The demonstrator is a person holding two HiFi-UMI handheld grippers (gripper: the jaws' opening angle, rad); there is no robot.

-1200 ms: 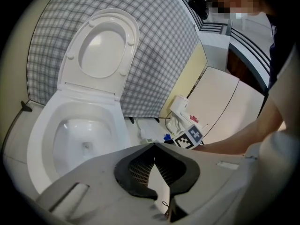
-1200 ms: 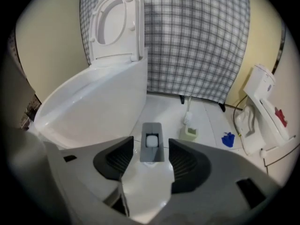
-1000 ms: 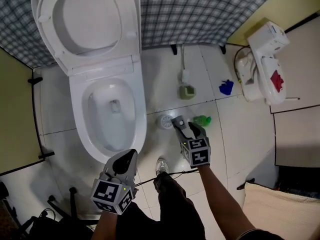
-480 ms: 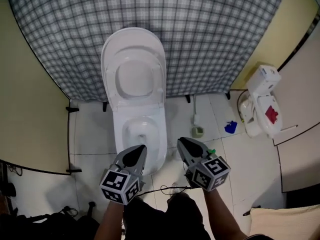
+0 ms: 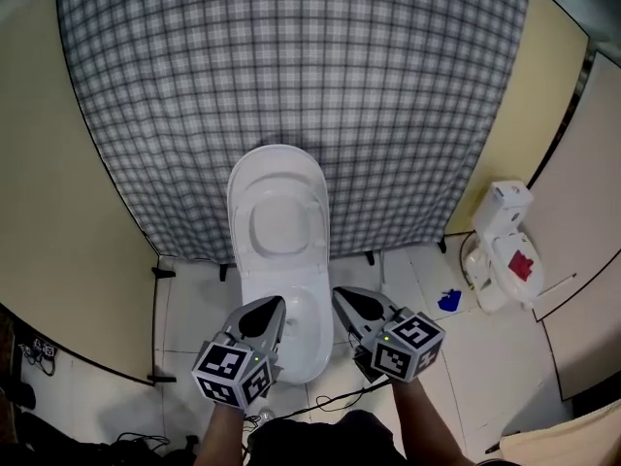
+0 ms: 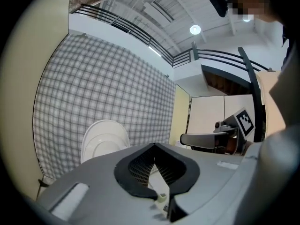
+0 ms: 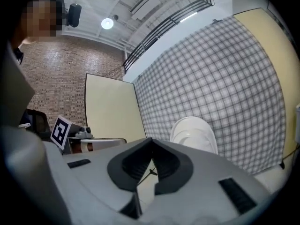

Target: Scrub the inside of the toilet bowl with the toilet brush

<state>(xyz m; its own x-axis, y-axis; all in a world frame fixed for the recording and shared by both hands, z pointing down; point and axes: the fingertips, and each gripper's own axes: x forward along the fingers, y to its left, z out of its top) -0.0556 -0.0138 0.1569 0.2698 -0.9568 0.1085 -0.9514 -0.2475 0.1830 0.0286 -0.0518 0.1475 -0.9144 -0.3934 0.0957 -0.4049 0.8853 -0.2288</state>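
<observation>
White toilet (image 5: 279, 223), left gripper (image 5: 273, 304) fingers clenched, right gripper (image 5: 341, 294) just clenched, both empty

The toilet (image 5: 281, 212) is glossy white ceramic. The backdrop (image 5: 291, 85) is matt checked cloth. The floor tiles (image 5: 194, 294) look smooth and shiny. The left hand-held gripper (image 5: 274, 305) and right hand-held gripper (image 5: 341, 295) are matt grey plastic.

Grey left claw (image 5: 274, 302) and right claw (image 5: 339, 293) carry black-and-white marker cubes (image 5: 231, 374).
</observation>
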